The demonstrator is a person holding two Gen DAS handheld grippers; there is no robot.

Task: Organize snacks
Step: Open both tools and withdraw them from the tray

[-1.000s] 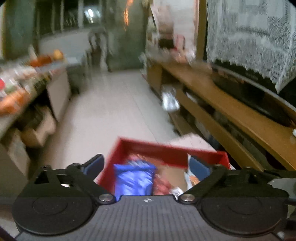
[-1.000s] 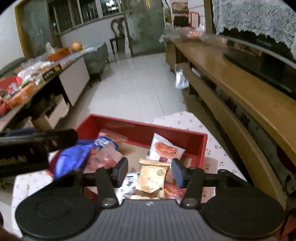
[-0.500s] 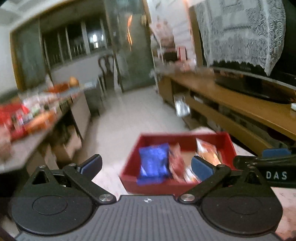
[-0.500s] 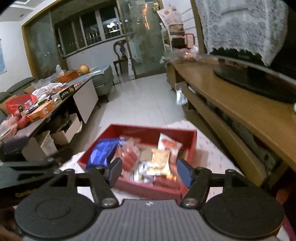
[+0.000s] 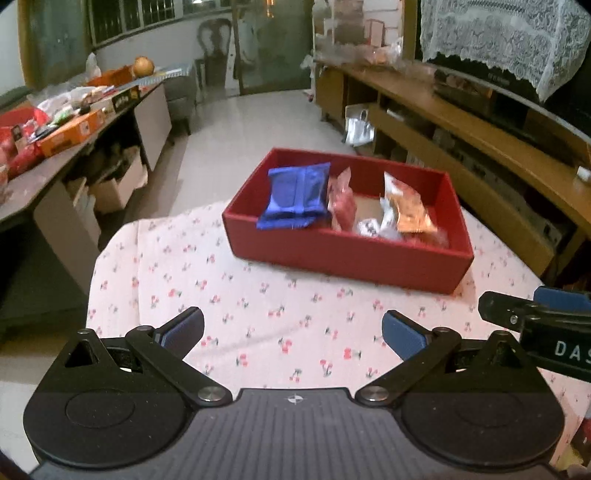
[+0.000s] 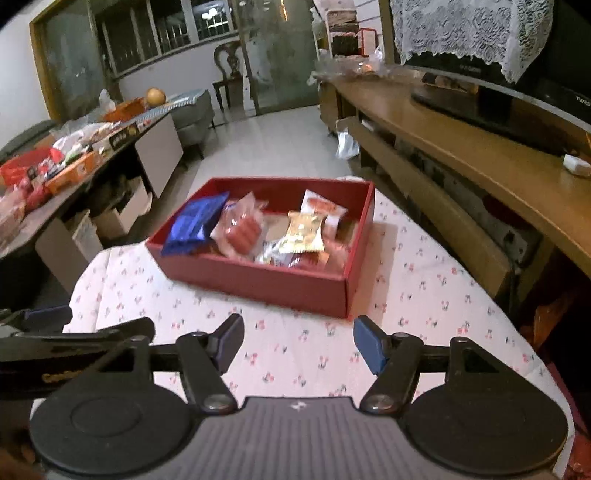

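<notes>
Both hand-held grippers hang over the cloth on the near side of the red box, and neither touches it. Left hand-held gripper (image 5: 291,330): jaws spread wide, nothing between them. Right hand-held gripper (image 6: 298,342): jaws apart as well, and empty.

The red box (image 5: 343,258) sits on a desk covered with a pale cherry-print cloth (image 5: 258,314), toward the far part of it. Inside the box lie the snacks. A blue packet (image 5: 297,194) leans at the box's left end, its lower edge over the near wall. Just right of it stands a pink packet of sausages (image 6: 242,229). Further right a gold packet (image 6: 304,230) rests on the pile, with a white packet printed in orange (image 6: 321,206) behind it against the far wall. Small silvery packets lie low in the middle; what they are cannot be told.

Left of the box, beyond the desk's edge, a long side table (image 6: 74,173) carries boxes and bags. Right of the box runs a long wooden cabinet (image 6: 480,166), on which stands a dark television under a lace cover (image 6: 461,33).
</notes>
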